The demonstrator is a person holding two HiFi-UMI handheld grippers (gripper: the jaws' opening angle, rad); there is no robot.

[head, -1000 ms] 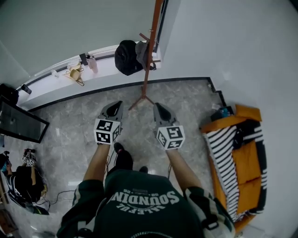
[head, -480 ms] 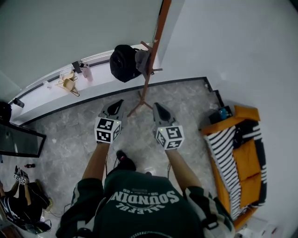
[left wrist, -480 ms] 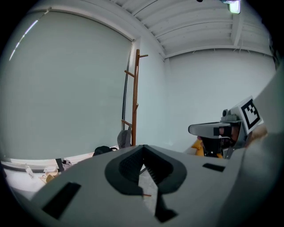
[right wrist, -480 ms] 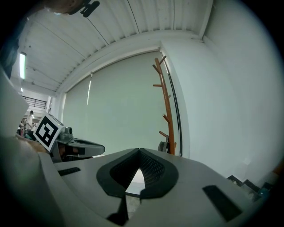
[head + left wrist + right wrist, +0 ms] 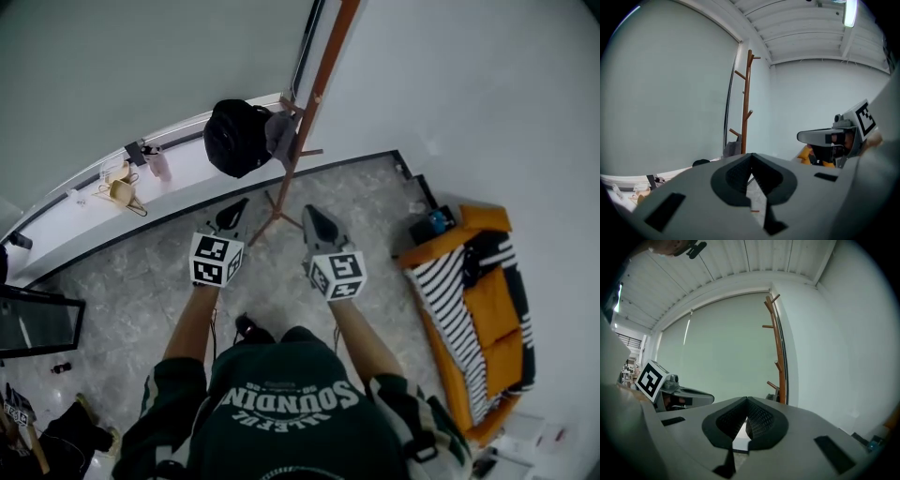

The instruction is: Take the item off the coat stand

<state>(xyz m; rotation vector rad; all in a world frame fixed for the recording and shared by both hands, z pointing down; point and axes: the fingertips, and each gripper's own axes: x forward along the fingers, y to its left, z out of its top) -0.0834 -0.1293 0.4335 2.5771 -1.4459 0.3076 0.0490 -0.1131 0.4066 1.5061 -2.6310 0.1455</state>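
Observation:
A brown wooden coat stand rises in the room's corner, also seen as the coat stand and the coat stand in the gripper views. A black bag and a grey garment hang from its lower pegs. My left gripper and right gripper are held side by side before the stand's feet, well short of the bag. Both are shut with nothing between the jaws. In the left gripper view the left gripper has its pads together; likewise the right gripper.
A white window ledge along the wall carries wooden hangers and a small bottle. An orange sofa with a striped blanket stands at the right. A dark screen sits at the left. The floor is grey marble tile.
The person has stepped forward: the coat stand and bag sit nearer the grippers, and the sofa and ledge have shifted in the head view. Both grippers stay shut, side by side.

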